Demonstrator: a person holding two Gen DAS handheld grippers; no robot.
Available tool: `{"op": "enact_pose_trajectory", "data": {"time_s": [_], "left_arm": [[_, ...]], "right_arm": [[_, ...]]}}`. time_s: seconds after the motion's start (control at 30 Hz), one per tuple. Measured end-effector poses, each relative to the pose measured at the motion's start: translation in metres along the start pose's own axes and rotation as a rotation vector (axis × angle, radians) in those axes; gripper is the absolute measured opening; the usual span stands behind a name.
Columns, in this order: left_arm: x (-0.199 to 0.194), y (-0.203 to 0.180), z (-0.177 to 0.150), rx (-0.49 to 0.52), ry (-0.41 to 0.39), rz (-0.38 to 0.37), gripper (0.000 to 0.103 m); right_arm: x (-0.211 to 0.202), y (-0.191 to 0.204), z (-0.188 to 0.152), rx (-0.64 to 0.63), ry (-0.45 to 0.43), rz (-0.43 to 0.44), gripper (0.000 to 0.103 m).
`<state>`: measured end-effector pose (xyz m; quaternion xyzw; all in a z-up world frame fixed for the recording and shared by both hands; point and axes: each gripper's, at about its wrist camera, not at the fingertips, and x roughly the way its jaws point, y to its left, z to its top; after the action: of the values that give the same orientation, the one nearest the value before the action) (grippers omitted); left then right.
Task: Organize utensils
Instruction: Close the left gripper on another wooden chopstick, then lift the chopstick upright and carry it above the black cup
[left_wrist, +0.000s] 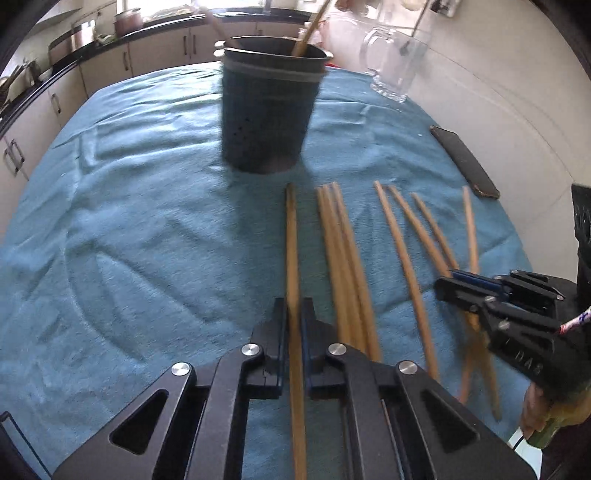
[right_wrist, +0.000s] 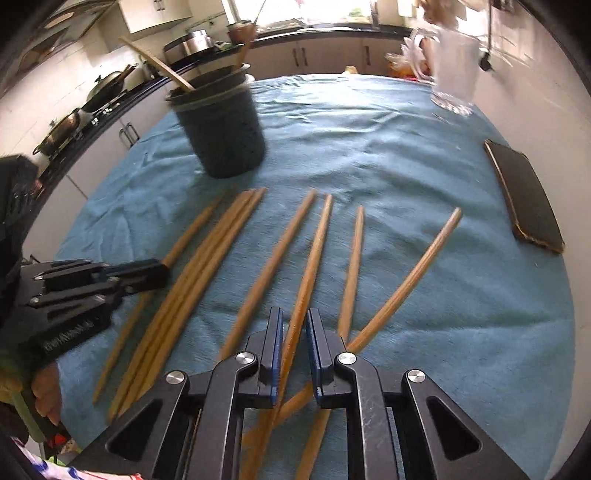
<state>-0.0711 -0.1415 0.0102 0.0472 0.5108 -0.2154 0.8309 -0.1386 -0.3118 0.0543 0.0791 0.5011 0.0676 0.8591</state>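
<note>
Several wooden chopsticks (right_wrist: 207, 266) lie side by side on a blue cloth (left_wrist: 129, 221). A dark utensil holder (left_wrist: 269, 107) stands behind them with chopsticks in it; it also shows in the right wrist view (right_wrist: 225, 129). My left gripper (left_wrist: 294, 314) is shut on the leftmost chopstick (left_wrist: 291, 240) and appears in the right wrist view (right_wrist: 162, 271). My right gripper (right_wrist: 295, 325) is nearly closed around another chopstick (right_wrist: 314, 258), with small gaps beside the pads. It shows in the left wrist view (left_wrist: 448, 284).
A glass mug (left_wrist: 395, 66) stands at the back right. A dark phone (right_wrist: 524, 199) lies at the right edge of the cloth. Kitchen counters with pots (right_wrist: 110, 88) run behind the table.
</note>
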Motion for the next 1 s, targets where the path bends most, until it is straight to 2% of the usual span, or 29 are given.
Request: {"op": "enact_pose_trajectory", "data": {"time_s": [0.13,0.33,0.47,0.6,0.9,1.0], "left_arm": [[-0.012,0.018,-0.008,-0.034,0.017,0.037,0.007],[-0.014,0.030,-0.001,-0.054,0.075,0.038,0.007],[-0.006,0.027,0.017,-0.030,0.103,0.056,0.007],[0.008,0.031,0.035,-0.049,0.133,0.059,0.007],[0.022,0.032,0.059,-0.036,0.115,0.073,0.007],[0.023,0.030,0.057,-0.011,0.072,0.078,0.007]], "right_arm": [[-0.007,-0.013,-0.005,0.027,0.002,-0.005,0.014],[-0.004,-0.021,0.004,0.048,0.019,-0.033,0.015],[0.005,-0.018,0.019,0.032,0.053,-0.060,0.016],[0.015,-0.015,0.035,0.002,0.091,-0.100,0.016],[0.038,-0.008,0.073,-0.066,0.168,-0.169,0.016],[0.040,-0.006,0.076,-0.054,0.146,-0.150,0.007]]}}
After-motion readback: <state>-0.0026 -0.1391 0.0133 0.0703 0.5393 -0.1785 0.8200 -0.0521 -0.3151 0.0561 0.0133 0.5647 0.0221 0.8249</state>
